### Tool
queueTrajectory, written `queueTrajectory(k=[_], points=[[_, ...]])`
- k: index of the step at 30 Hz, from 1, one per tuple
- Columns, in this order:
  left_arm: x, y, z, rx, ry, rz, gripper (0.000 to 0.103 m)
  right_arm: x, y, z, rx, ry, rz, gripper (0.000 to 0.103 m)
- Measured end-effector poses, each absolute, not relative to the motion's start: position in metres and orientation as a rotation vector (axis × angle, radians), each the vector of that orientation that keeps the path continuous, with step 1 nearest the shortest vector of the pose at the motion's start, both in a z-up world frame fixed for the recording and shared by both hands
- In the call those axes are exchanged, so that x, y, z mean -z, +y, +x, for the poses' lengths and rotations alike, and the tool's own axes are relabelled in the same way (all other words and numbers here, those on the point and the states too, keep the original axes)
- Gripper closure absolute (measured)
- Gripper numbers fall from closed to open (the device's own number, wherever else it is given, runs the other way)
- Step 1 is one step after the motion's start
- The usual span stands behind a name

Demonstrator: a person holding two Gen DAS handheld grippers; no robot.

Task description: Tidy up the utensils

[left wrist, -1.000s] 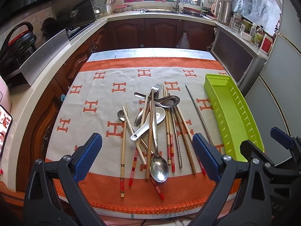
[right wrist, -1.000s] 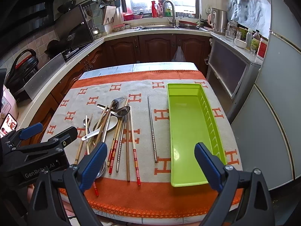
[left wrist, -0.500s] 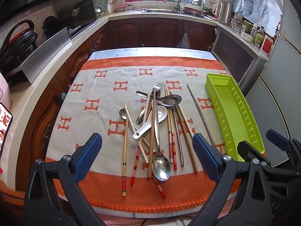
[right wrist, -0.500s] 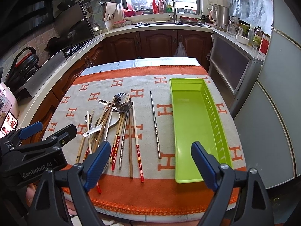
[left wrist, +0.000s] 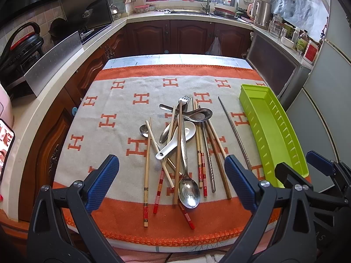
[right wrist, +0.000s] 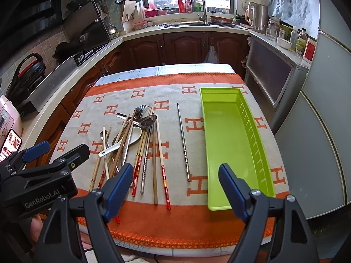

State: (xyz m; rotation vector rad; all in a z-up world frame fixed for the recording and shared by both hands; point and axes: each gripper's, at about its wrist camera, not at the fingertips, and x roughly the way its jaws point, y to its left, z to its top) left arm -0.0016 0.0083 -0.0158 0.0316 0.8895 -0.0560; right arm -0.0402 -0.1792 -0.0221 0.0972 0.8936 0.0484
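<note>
Both your grippers hang at the near edge of the table, jaws spread wide, nothing in either. Your left gripper point(left wrist: 171, 184) looks straight onto the pile point(left wrist: 182, 144): chopsticks, spoons and a fork crossed over one another just ahead of its tips, most handles running away from you, roughly in line with the fingers. The big spoon point(left wrist: 188, 191) lies nearest, bowl toward you, right between the jaws' line.

Your right gripper point(right wrist: 175, 188) has the tray point(right wrist: 252, 135) ahead and to its right, empty as far as I can see, long side running away from you. The steel chopstick point(right wrist: 183, 142) lies alone dead ahead of it, apart from the pile, parallel to the tray. My read: that loner is the right's easiest take; the pile is the left's.
</note>
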Motion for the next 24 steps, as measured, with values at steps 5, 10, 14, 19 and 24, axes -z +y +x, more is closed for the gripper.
queueTrajectory(k=[5,10,14,19,24], points=[[0.016,0.008,-0.001,0.056,0.891,0.032,0.007,0.022,-0.179,-0.040,-0.048,0.894,0.097,0.025],[0.016,0.008,-0.001,0.057,0.891,0.031,0.007,0.022,-0.179,-0.041,-0.048,0.894,0.097,0.025],[0.016,0.008,-0.001,0.055,0.891,0.034,0.007,0.022,-0.179,-0.041,-0.049,0.895,0.100,0.025],[0.016,0.010,-0.007,0.049,0.890,0.047,0.007,0.022,-0.177,-0.043,-0.048,0.895,0.101,0.025],[0.016,0.011,-0.012,0.048,0.888,0.048,0.007,0.022,-0.178,-0.043,-0.050,0.895,0.101,0.025]])
